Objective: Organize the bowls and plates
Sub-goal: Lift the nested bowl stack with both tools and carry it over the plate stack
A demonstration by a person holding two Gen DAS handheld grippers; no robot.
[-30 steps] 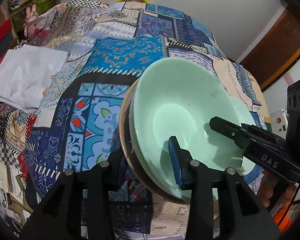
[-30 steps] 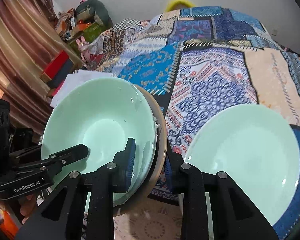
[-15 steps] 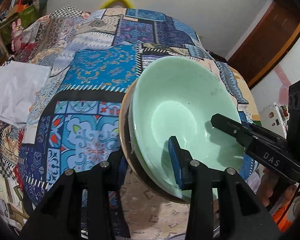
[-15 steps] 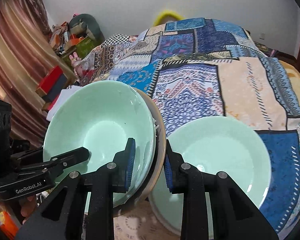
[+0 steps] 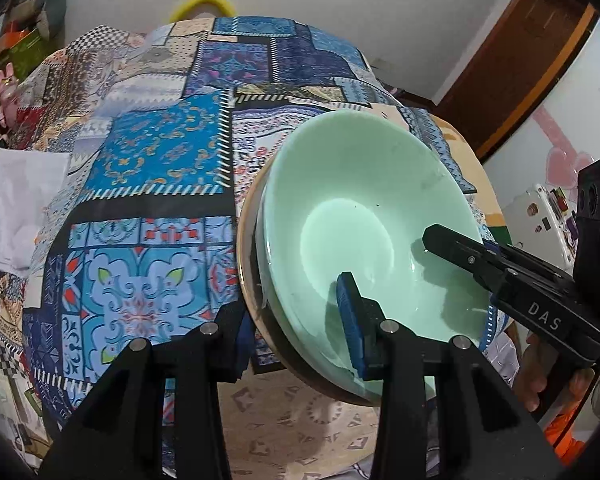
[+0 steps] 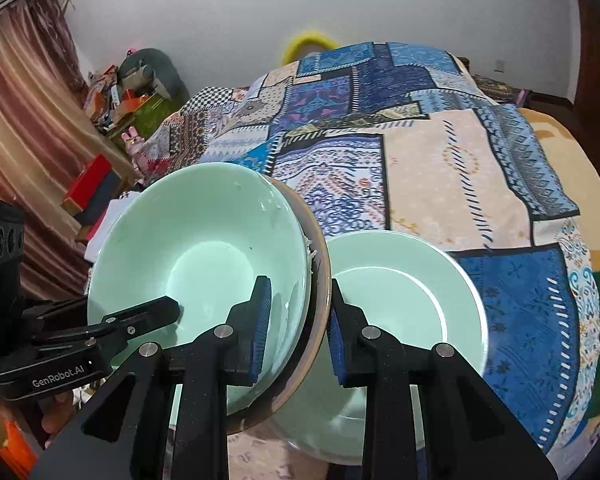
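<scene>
Green bowl stack [image 6: 204, 248], both grippers' jaws clamped on opposite rims, above patchwork bedspread [image 6: 440, 184]

Left gripper [image 5: 296, 320]: both black fingers point forward and steeply downward; the jaws stand partly closed, clamped across the near rim of the stacked dishes [image 5: 364, 216], the blue-padded right finger [image 5: 350, 324] lying inside the stack and the left finger outside it. Right gripper [image 6: 296, 324]: same downward pitch, jaws narrowly set and clamped on the opposite rim of that stack, one blue pad [image 6: 260, 324] inside, the other against the outer edge. Each gripper shows in the other's view, reaching in from the side with its upper finger over the rim. A bare hand [image 5: 540, 376] wraps the right gripper's handle; fingers [image 6: 56, 412] of the other hand show beneath the left gripper's body.
</scene>
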